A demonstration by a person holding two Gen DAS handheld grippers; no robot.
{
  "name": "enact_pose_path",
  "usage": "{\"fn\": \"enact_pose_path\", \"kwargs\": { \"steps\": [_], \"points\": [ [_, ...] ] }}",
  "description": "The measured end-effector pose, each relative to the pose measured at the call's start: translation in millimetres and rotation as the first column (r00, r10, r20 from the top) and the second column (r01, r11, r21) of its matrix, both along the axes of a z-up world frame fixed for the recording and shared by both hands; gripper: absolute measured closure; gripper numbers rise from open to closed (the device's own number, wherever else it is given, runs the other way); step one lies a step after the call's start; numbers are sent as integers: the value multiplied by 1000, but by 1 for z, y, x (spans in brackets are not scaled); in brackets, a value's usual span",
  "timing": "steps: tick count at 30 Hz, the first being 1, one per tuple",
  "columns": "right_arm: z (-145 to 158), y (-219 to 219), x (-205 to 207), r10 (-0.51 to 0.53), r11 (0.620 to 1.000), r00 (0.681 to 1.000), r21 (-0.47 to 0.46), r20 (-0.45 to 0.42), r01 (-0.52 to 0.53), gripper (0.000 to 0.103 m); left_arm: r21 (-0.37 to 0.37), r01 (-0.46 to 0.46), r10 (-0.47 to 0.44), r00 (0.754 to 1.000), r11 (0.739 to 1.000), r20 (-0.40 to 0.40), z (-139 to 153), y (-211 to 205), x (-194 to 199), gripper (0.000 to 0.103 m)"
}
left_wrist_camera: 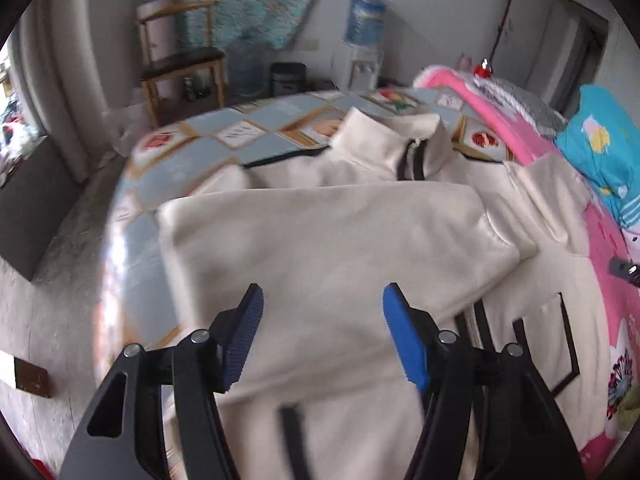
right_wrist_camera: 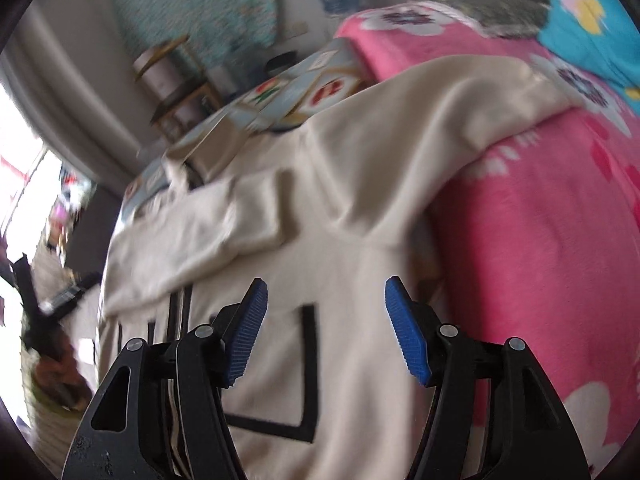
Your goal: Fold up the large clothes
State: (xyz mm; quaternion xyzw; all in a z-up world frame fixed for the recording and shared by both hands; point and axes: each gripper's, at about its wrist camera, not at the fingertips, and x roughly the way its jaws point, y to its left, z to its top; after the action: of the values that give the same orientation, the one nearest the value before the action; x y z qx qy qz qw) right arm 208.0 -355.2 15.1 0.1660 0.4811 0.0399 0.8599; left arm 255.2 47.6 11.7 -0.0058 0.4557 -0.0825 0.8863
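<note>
Both your left claw (left_wrist_camera: pixel 323 300) and right claw (right_wrist_camera: pixel 326 292) hang released, empty, over the cream jacket (left_wrist_camera: pixel 328 232), its sleeve folded across the chest for folding.

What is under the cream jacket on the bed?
The cream jacket lies on a tile-patterned sheet; one side drapes over a pink blanket. Anything beneath its middle is covered.

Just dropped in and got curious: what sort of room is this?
Probably a lived-in bedroom: a cream zip-collar jacket lies on a bed with a pink flowered blanket, and a white water dispenser stands by the wall.
</note>
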Motion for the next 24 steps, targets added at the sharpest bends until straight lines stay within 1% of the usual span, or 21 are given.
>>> {"fn": "enact_pose_path", "kwargs": {
  "steps": [1,2,4,5,6,8,10,11,12,15,17,18,19,20,21,23,24],
  "points": [
    [1,-6,4,-10,1000,1000,26,-5,10,42,7,6,-6,1000,1000,-6,-5,-6,5,42],
    [2,-10,10,-8,997,1000,71,-8,9,42,15,6,-5,1000,1000,-9,-10,-12,11,42],
    [1,-2,28,51,990,999,130,-12,-49,42,35,-7,8,1000,999,-17,-21,-18,16,42],
    [-1,4,35,74,987,997,145,-19,-71,42,42,-18,19,1000,999,-25,-28,-19,18,42],
    [-7,13,45,101,983,994,158,-33,-95,44,47,-29,31,999,998,-31,-34,-19,19,42],
    [-23,37,71,156,976,985,161,-69,-143,50,65,-54,57,998,996,-41,-42,-18,19,42],
    [-42,59,99,200,969,975,165,-100,-182,56,65,-74,77,996,995,-50,-48,-13,17,42],
    [-48,66,109,203,971,973,149,-108,-186,57,62,-84,87,995,995,-51,-49,-10,16,44],
    [-55,73,121,194,977,974,112,-118,-181,58,60,-93,96,994,994,-50,-50,-7,15,45],
    [-71,82,146,178,984,973,52,-145,-172,61,58,-108,111,993,992,-44,-53,2,15,53],
    [-78,86,156,179,984,973,3,-148,-181,68,62,-114,117,993,992,-35,-53,5,16,60],
    [-78,88,156,182,983,973,-13,-145,-186,70,62,-117,119,992,991,-31,-53,6,16,62],
    [-76,93,157,192,979,971,-42,-141,-200,78,58,-120,122,992,991,-26,-53,7,17,65],
    [-76,96,156,211,975,967,-46,-143,-220,90,53,-125,126,992,991,-23,-53,8,17,67],
    [-78,100,154,235,969,959,-40,-158,-244,90,50,-127,128,992,991,-20,-53,9,17,68],
    [-76,109,148,250,957,959,-116,-134,-266,97,40,-127,127,992,991,-13,-53,8,17,72],
    [-75,111,145,255,952,959,-140,-122,-271,98,36,-122,123,992,992,-11,-52,8,18,74]
  ]
}}
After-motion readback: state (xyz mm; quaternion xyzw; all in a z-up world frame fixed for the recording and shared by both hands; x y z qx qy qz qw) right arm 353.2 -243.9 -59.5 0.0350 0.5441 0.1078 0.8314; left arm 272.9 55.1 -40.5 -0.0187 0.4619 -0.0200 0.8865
